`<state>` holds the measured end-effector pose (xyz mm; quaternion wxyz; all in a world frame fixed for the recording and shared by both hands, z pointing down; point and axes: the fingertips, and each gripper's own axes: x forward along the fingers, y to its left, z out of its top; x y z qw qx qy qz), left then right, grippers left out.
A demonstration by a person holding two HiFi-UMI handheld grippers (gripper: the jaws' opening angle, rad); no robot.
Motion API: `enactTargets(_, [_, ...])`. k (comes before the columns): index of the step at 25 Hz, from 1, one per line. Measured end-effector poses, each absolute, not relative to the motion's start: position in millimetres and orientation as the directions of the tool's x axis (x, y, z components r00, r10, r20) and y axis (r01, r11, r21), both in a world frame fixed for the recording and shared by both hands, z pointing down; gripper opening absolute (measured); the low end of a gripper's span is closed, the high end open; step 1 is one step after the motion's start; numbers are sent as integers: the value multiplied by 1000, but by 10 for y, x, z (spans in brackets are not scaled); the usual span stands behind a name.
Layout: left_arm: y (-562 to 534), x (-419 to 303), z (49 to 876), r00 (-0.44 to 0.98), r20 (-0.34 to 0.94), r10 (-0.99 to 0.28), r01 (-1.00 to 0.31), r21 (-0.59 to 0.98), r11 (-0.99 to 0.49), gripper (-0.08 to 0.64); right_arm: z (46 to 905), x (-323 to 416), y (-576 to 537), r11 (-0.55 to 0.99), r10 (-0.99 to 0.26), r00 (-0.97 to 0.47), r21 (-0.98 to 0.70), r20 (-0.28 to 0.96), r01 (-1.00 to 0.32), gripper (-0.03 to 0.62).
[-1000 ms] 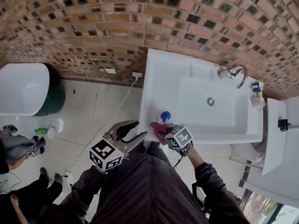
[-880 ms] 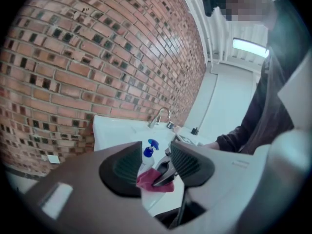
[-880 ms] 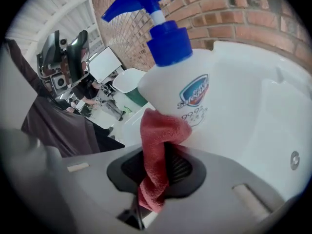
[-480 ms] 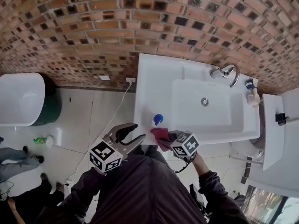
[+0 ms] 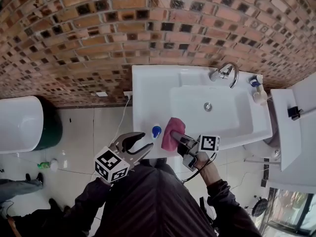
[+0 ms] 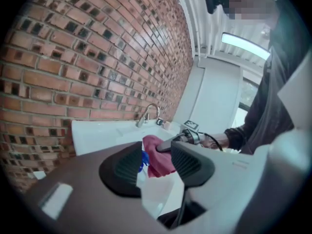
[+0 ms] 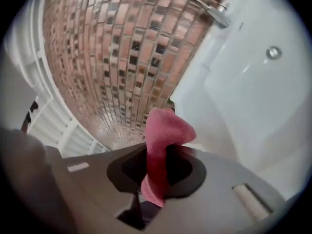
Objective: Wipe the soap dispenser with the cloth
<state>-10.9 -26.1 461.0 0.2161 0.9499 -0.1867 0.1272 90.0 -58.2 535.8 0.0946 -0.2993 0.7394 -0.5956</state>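
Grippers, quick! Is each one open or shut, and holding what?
Left gripper: open, holding nothing.
Right gripper: shut on the pink cloth.

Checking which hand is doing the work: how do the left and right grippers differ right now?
The left gripper has its jaws apart with nothing between them; the right gripper is shut on the pink cloth. The left gripper sits by the front left corner of the sink, near the soap dispenser; the right gripper holds the cloth over the front rim. Both carry marker cubes and point toward the sink.
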Motion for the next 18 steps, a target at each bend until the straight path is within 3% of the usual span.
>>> enactTargets(3, [-241,-126,4612,892,331,-308,-421,362,-832,167,5497,790,-641,90,-528,-825,-954,199,-287,71])
enactTargets(10, [-216,-263,4637,869,353,-348,-470,366,-803,167,6029,690,-646,0,-451,-830,-930,328,-368,71])
enactTargets(18, [-232,-364,4665,854,366,-371,-499,371,-783,167,6538,652,-585,25,-343,-808,-855,479,-517,71])
